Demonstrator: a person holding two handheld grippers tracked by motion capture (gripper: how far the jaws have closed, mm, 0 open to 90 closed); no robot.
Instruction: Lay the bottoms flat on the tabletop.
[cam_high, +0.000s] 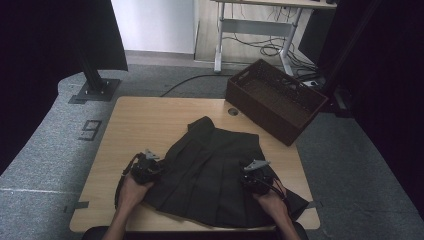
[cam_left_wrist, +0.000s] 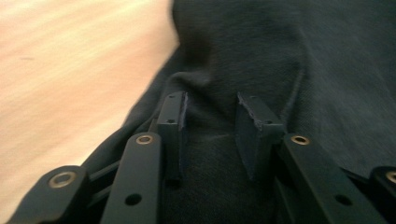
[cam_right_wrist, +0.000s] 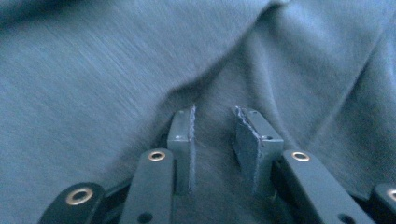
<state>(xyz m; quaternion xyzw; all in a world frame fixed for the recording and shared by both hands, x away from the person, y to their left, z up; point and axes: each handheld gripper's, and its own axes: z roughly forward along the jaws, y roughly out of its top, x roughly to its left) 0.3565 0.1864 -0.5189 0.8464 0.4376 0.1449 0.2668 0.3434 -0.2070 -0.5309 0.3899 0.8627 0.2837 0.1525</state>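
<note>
A dark pleated skirt (cam_high: 210, 165) lies spread flat on the wooden table (cam_high: 145, 120). My left gripper (cam_high: 150, 167) rests at the skirt's left edge. Its jaws stand a little apart, with a raised fold of the dark fabric (cam_left_wrist: 210, 135) between them; the pads do not pinch it. My right gripper (cam_high: 252, 177) sits on the skirt's right side near the hem. Its jaws also stand apart over the cloth (cam_right_wrist: 215, 154), with a crease running up beyond the tips and nothing clamped.
A dark brown woven basket (cam_high: 275, 100) stands tilted off the table's far right corner. A black stand base (cam_high: 95, 90) is on the floor at the far left. Behind are a desk frame (cam_high: 220, 40) and cables (cam_high: 270, 50). Bare wood shows left of the skirt.
</note>
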